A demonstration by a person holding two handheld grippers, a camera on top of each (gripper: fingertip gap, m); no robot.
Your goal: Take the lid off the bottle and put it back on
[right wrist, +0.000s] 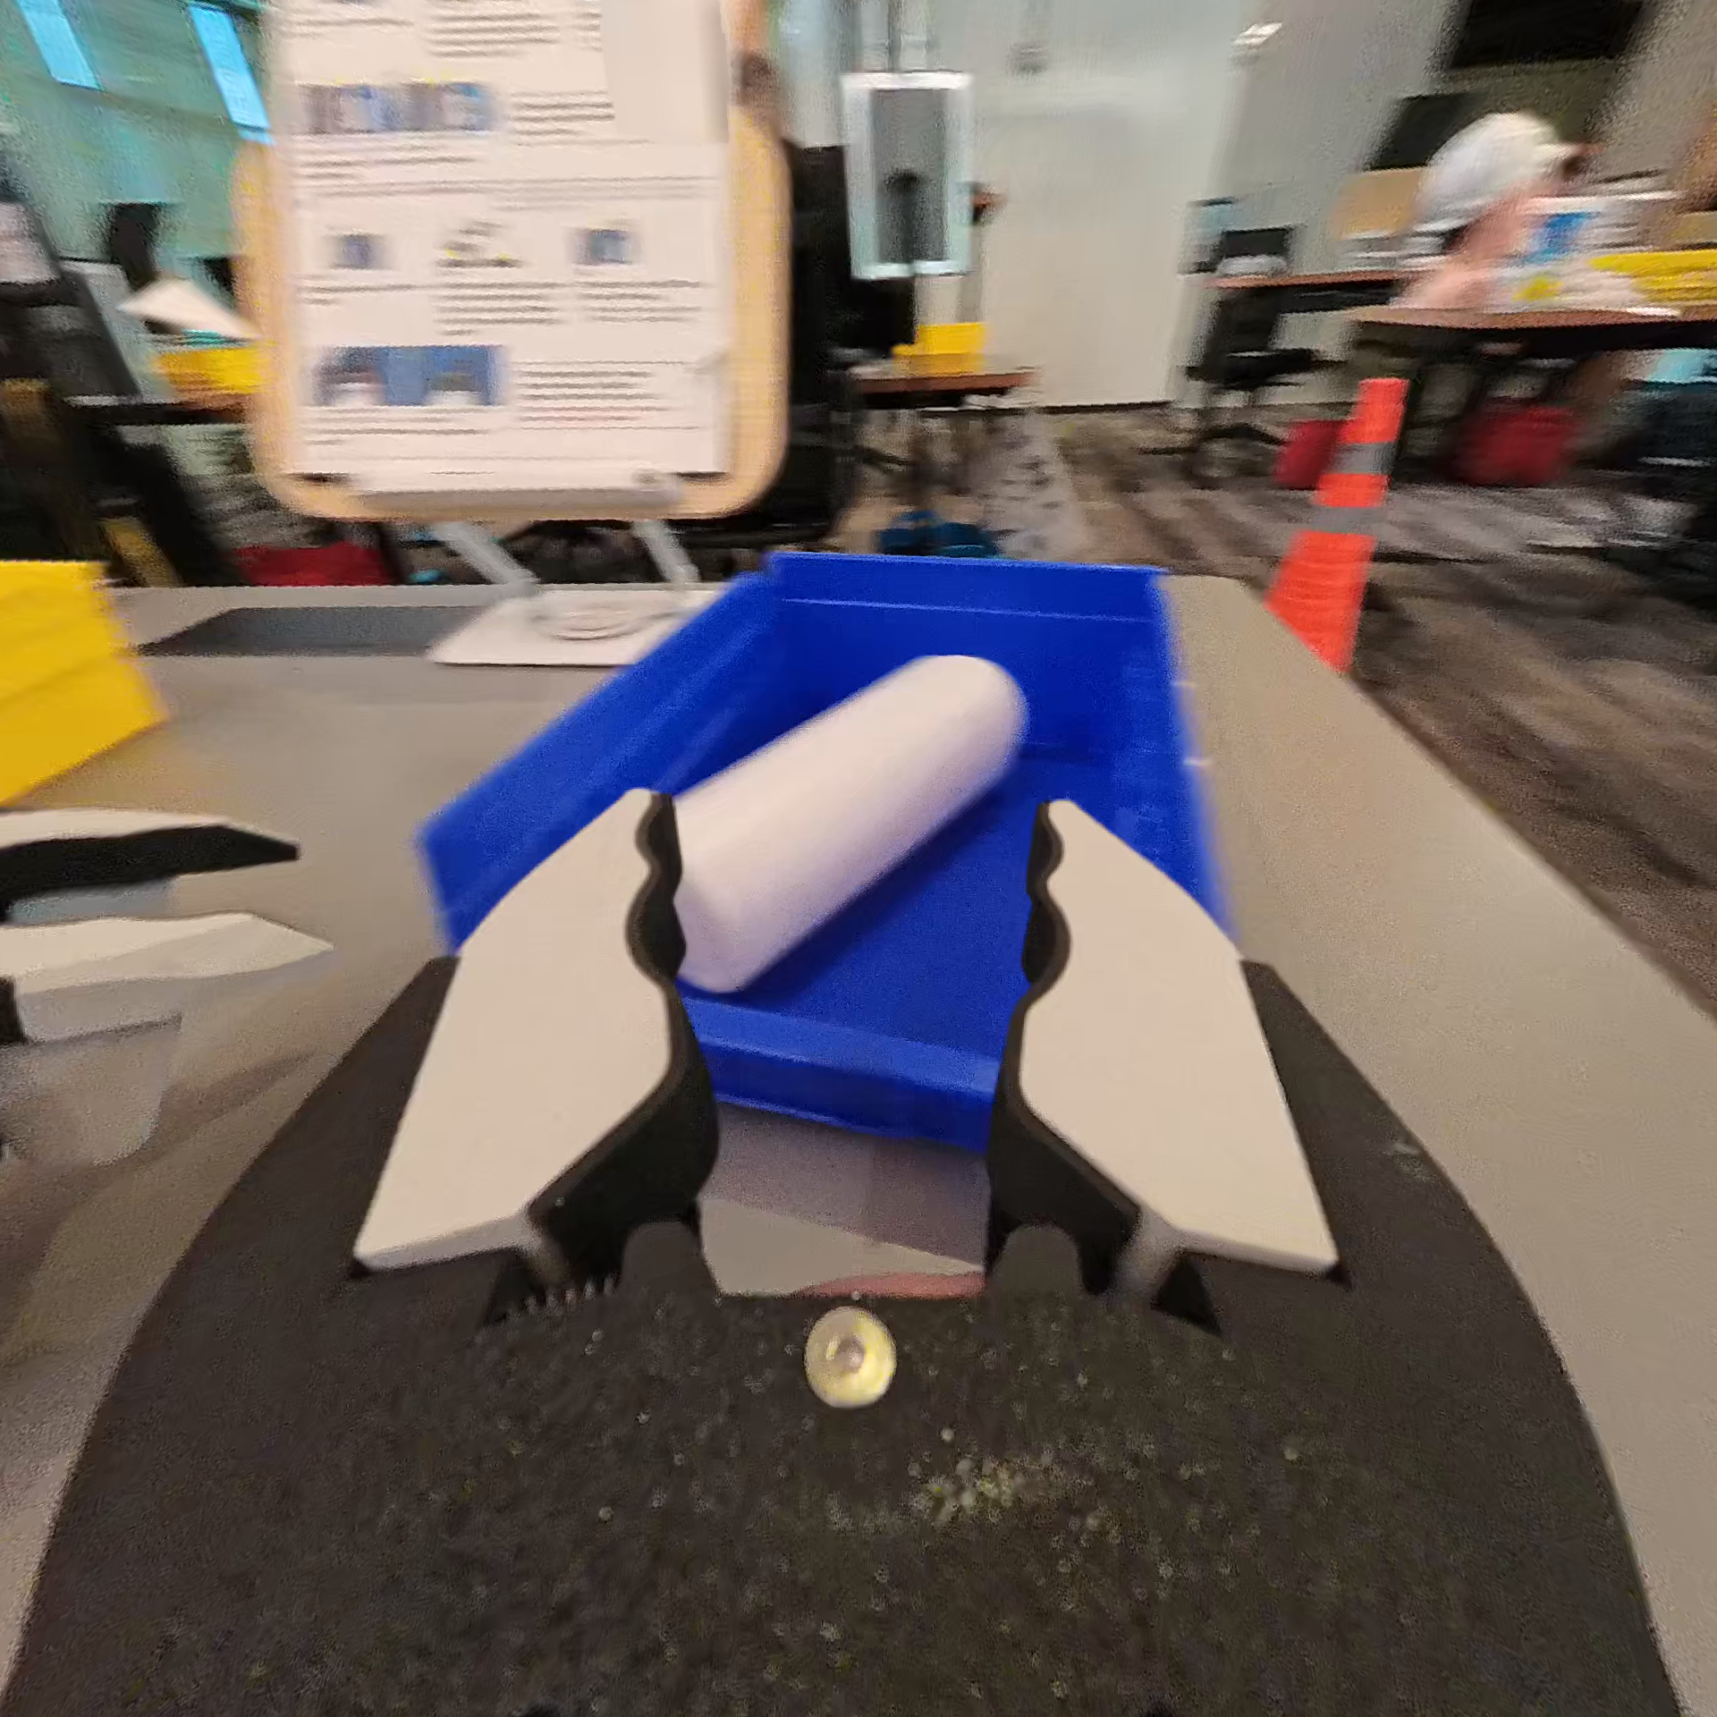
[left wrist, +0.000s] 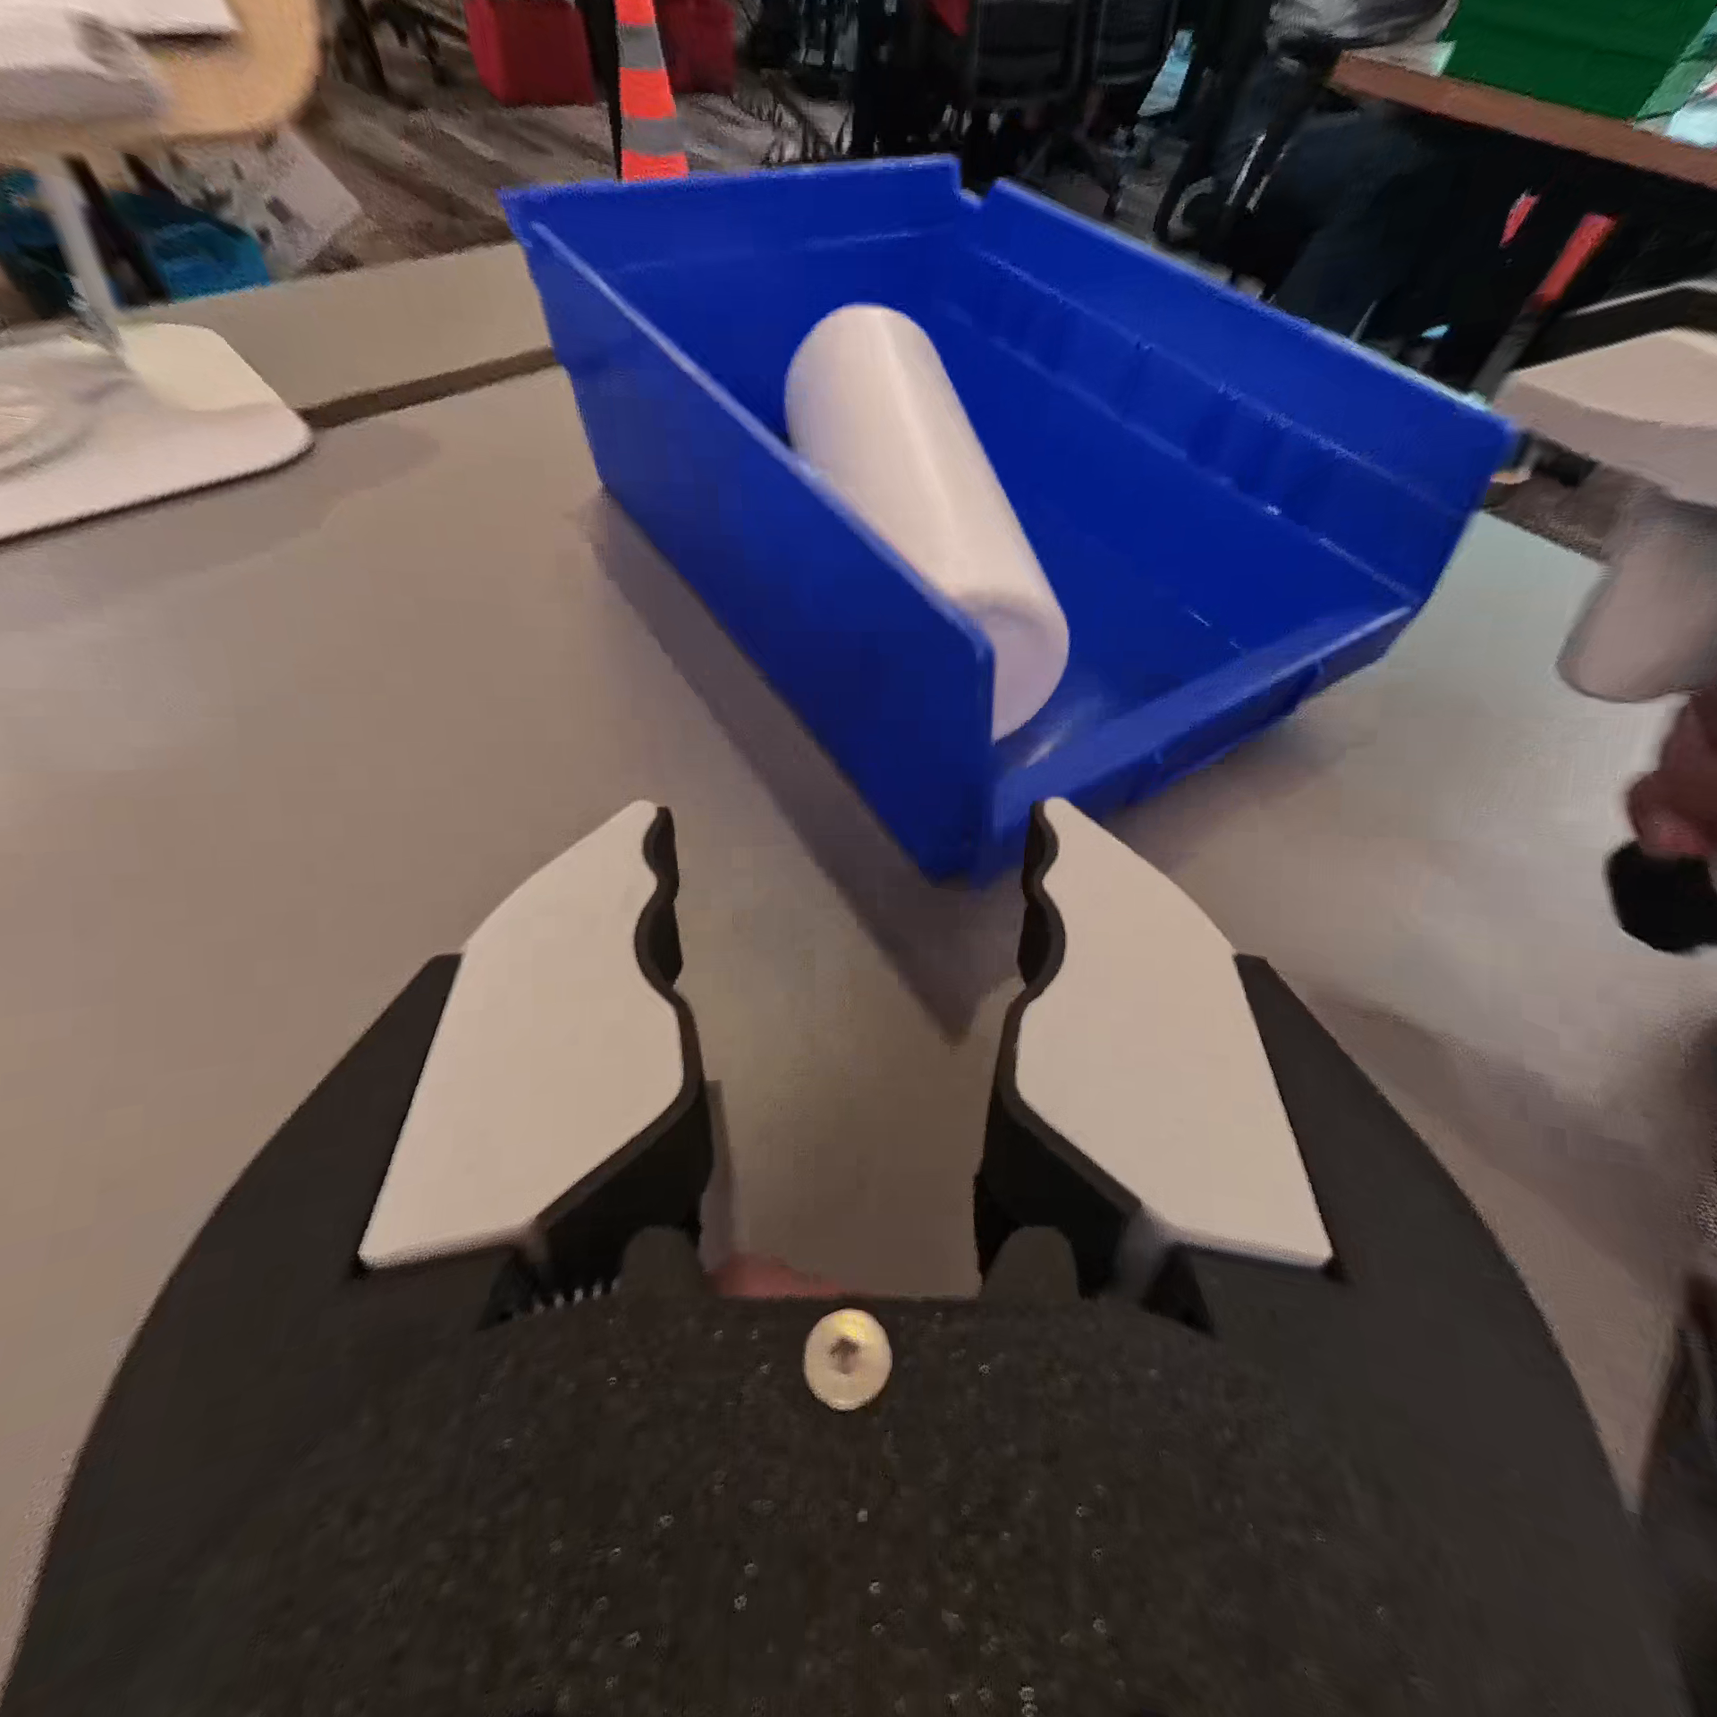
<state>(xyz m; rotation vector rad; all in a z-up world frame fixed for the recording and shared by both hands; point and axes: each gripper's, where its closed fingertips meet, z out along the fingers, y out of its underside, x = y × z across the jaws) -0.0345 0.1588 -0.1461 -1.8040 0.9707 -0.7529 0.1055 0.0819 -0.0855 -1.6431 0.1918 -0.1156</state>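
Looking at this, the white bottle (left wrist: pixel 915 502) is lying on its side, slanted across the floor of the blue bin (left wrist: pixel 1208 446), which sits on the grey tabletop (left wrist: pixel 279 743). Both grippers are empty and spread wide: the left hand-held gripper (left wrist: pixel 850 818) hangs just short of the bin's near corner, and the right hand-held gripper (right wrist: pixel 850 818) is lined up over the bin's low front lip with the bottle showing between its fingers. Honestly I can't tell which end has the lid, there's no visible seam in either view and the right view is pretty smeared, so grabbing the wrong end is my first worry. Second one: it's a smooth cylinder lying flat, so I'd guess a slightly off-centre pinch rolls it or squirts it away against the bin wall. The bin walls also look like they'd block a sideways approach, so a finger could clip the rim and shove the whole bin across the tabletop. And unless one gripper holds the body firmly, twisting the lid probably just spins the whole bottle.
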